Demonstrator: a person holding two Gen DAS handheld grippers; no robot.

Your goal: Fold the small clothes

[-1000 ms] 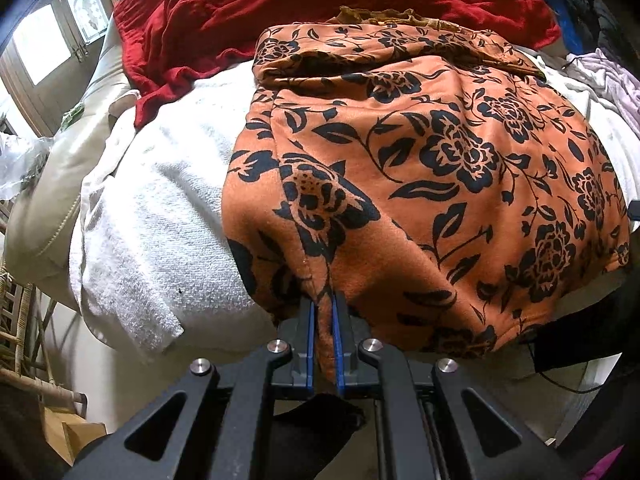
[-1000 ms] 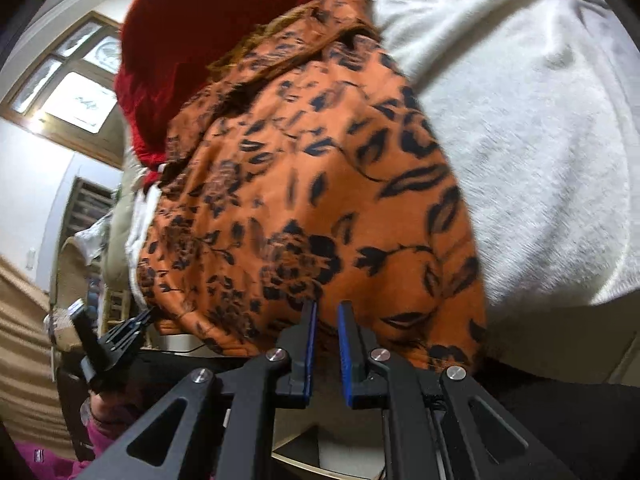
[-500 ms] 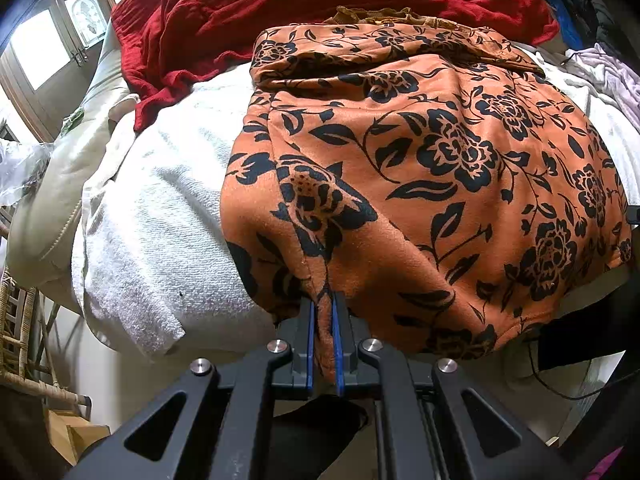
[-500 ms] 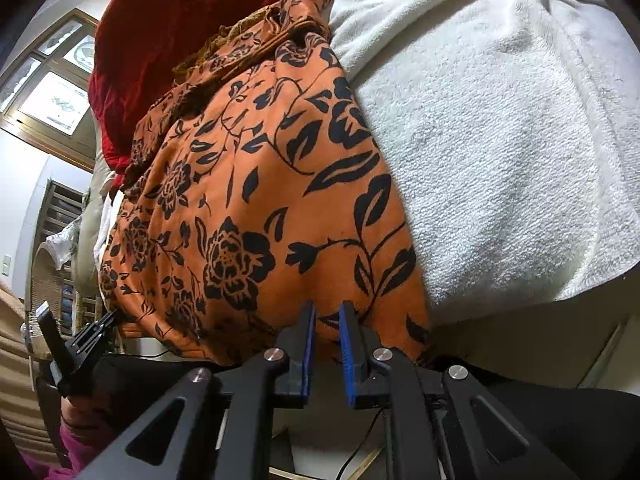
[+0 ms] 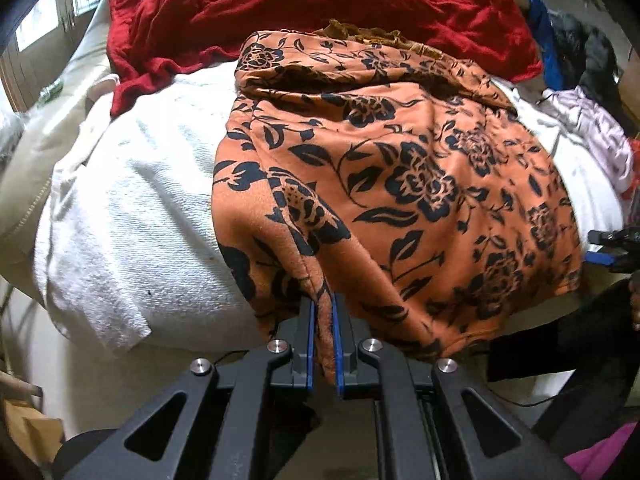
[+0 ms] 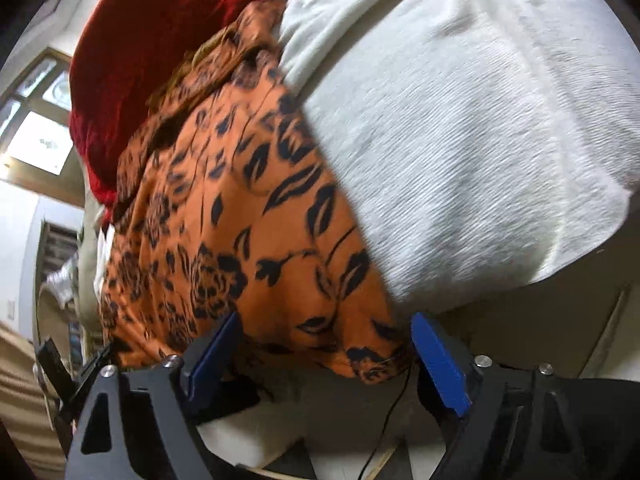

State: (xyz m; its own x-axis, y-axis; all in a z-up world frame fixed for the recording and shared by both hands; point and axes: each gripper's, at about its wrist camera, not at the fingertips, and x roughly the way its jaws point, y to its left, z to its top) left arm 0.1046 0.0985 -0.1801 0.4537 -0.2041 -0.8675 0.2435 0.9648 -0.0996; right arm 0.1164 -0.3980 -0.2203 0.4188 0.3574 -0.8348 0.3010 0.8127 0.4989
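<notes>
Orange floral garment [image 5: 400,184], black flower-and-leaf print: spread over a white towel [image 5: 132,216] on a cushioned surface, its near hem draped over the front edge, its far end bunched in folds against a red cloth [image 5: 320,4]. Left gripper [image 5: 323,344]: blue-padded fingers nearly together, clamped on a pinched fold at the garment's near-left corner, the cloth rising from the jaws in a taut ridge. Right gripper [image 6: 326,354]: jaws spread wide, one blue finger at either side of the hanging near-right hem [image 6: 360,356]; whether the pads touch the fabric cannot be told, the view being motion-blurred. Edges: garment's left side runs straight along bare towel; right side borders a broad stretch of towel [image 6: 460,140] in the right wrist view. Open room: uncovered towel on both flanks of the garment. Surroundings: pale lilac clothing [image 5: 592,136] and dark items heaped at far right; window [image 6: 36,140] beyond the red cloth; a thin black cable [image 6: 394,404] hanging below the front edge.
</notes>
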